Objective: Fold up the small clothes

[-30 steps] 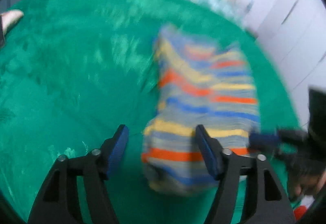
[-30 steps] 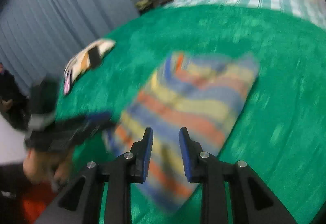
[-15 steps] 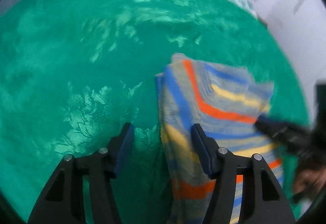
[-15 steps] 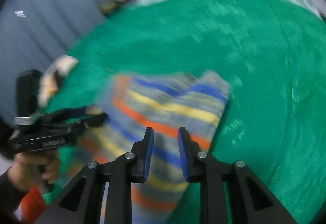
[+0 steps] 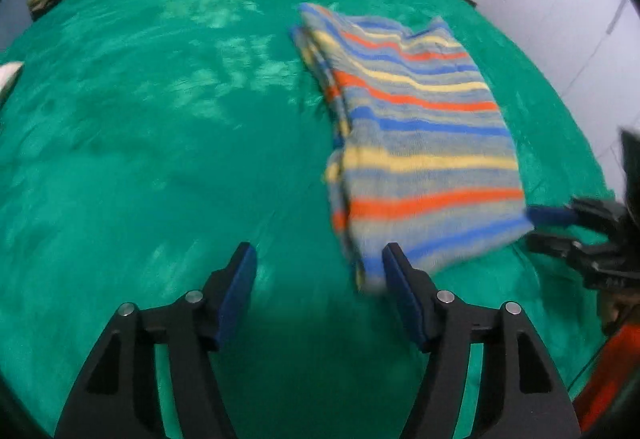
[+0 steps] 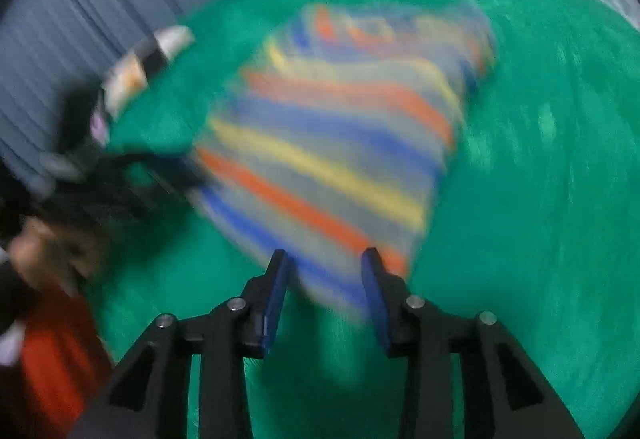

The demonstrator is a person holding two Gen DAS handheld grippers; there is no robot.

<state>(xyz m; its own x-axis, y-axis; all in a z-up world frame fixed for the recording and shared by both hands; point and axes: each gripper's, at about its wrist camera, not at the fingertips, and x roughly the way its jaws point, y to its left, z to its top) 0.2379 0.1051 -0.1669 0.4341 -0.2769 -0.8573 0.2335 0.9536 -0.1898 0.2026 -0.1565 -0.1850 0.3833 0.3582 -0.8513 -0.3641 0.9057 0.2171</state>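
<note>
The folded striped cloth (image 5: 420, 143) lies on the green blanket (image 5: 160, 159), right of centre in the left wrist view. The left gripper (image 5: 318, 283) is opening wide over bare blanket, holding nothing. The right gripper (image 6: 324, 279) is opening narrowly at the cloth's blurred near edge; whether its pads touch is unclear.

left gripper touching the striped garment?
Cannot tell. Left wrist view: left gripper, jaws opening, straddles bare blanket; striped garment overlaps one jaw's tip, blurred.

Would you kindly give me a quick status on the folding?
Both tongs, left and right, opening, gripping nothing. Striped garment lies folded on green blanket. Nothing in the way.
</note>
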